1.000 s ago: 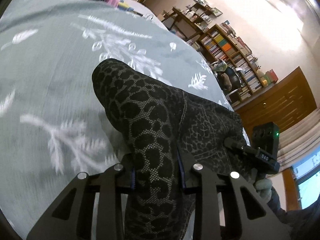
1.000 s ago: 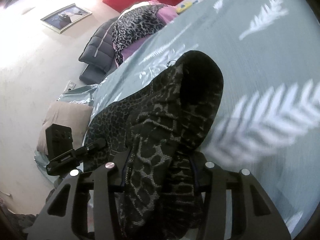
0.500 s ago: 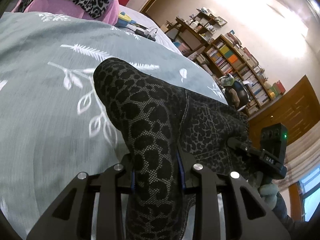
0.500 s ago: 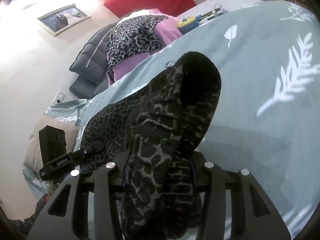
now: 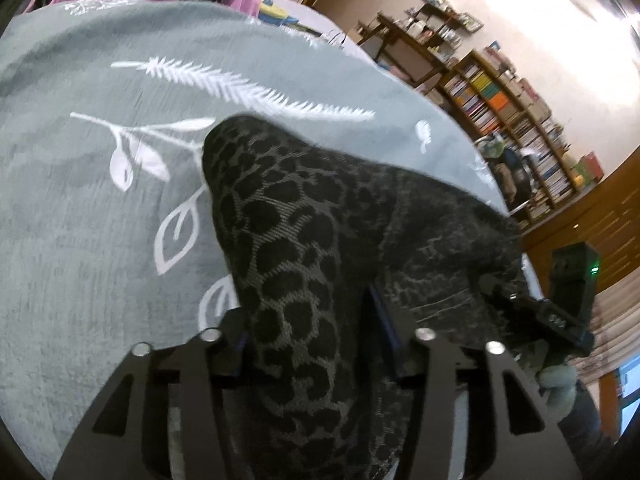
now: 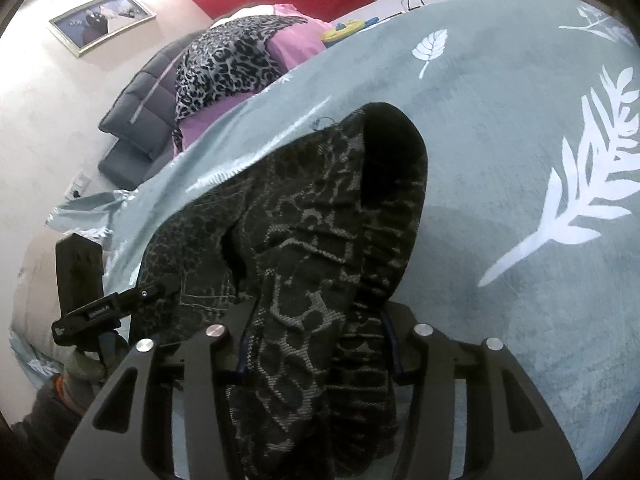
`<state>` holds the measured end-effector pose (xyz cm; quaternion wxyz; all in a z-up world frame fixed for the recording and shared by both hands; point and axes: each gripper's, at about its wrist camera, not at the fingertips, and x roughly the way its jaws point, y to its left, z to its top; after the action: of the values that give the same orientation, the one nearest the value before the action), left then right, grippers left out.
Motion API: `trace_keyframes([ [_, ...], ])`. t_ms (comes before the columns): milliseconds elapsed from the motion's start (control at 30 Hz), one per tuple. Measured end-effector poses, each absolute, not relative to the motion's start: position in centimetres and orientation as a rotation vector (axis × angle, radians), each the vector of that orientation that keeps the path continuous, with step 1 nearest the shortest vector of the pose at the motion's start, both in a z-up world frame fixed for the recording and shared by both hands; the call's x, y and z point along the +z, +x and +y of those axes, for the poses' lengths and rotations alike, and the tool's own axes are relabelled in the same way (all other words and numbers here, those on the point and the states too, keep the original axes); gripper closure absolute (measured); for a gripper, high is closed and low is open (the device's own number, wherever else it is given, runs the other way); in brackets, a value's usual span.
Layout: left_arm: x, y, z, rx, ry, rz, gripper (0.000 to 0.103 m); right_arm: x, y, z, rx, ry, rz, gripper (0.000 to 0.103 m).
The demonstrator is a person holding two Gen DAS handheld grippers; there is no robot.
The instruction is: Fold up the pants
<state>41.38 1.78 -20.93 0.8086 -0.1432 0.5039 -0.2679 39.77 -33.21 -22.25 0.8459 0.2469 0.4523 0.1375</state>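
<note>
Dark leopard-print pants (image 5: 288, 220) lie bunched on a grey-green bed cover (image 5: 100, 240) with white leaf prints. A folded leg runs between the fingers of my left gripper (image 5: 312, 320), whose jaws are opening. A gap shows beside the right pad, so the cloth sits loose. In the right wrist view the gathered waistband end of the pants (image 6: 320, 220) fills my right gripper (image 6: 316, 320). Its jaws are opening slightly, and the cloth still touches both pads. Each gripper shows at the other view's edge: the right gripper (image 5: 560, 312) and the left gripper (image 6: 100, 308).
A pile of leopard-print and pink cloth (image 6: 232, 52) lies at the far end of the bed, beside a dark quilted cushion (image 6: 140, 112) and a yellow toy (image 6: 340, 32). Bookshelves (image 5: 500, 100) line the far wall. The bed cover (image 6: 500, 140) spreads to the right.
Both grippers carried the pants across the bed cover and sank toward it. The left jaws spread apart and the leg went loose. The right jaws widened a little.
</note>
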Motion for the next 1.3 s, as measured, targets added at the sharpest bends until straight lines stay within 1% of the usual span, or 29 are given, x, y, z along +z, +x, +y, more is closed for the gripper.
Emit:
trace_keyframes([
  [100,-20.7,41.3,1.6,-0.545,-0.282,1.080,0.037,-21.4,38.9,-33.2,0.244,0.500,0.932,0.044],
  [167,-20.1,41.1,1.2,-0.510,-0.224,1.076,0.027,-20.3,38.1,-33.2,0.199,0.468,0.895,0.042],
  [233,-19.2,40.5,0.5,-0.474,-0.128,1.059,0.027,-18.8,36.9,-33.2,0.143,0.426,0.847,0.038],
  [400,-17.2,38.8,-0.7,-0.361,0.067,0.994,0.027,-14.9,35.8,-30.6,0.016,0.181,0.721,0.038],
  [467,-16.7,38.1,-1.0,-0.361,0.082,0.967,0.027,-14.4,36.4,-29.7,0.062,0.161,0.714,0.038],
  [633,-17.0,37.6,-1.6,-0.335,0.161,0.944,0.027,-16.5,39.0,-28.0,0.142,0.170,0.774,0.038],
  [767,-18.1,38.5,-2.2,-0.322,0.161,0.970,0.027,-18.7,40.8,-28.2,0.119,0.185,0.840,0.038],
  [867,-18.7,38.8,-2.2,-0.323,0.163,0.968,0.023,-20.6,41.8,-28.4,0.106,0.167,0.881,0.037],
  [1000,-19.3,39.4,-2.2,-0.334,0.165,0.966,0.022,-22.1,42.5,-28.6,0.106,0.157,0.901,0.037],
  [1133,-19.4,39.1,-2.3,-0.327,0.169,0.967,0.021,-22.1,42.5,-28.4,0.104,0.139,0.911,0.037],
  [1200,-19.0,38.8,-2.4,-0.319,0.174,0.966,0.021,-21.2,41.9,-28.3,0.094,0.137,0.903,0.037],
  [1300,-18.1,37.9,-2.7,-0.293,0.199,0.965,0.021,-19.0,39.5,-27.6,0.104,0.123,0.844,0.037],
])
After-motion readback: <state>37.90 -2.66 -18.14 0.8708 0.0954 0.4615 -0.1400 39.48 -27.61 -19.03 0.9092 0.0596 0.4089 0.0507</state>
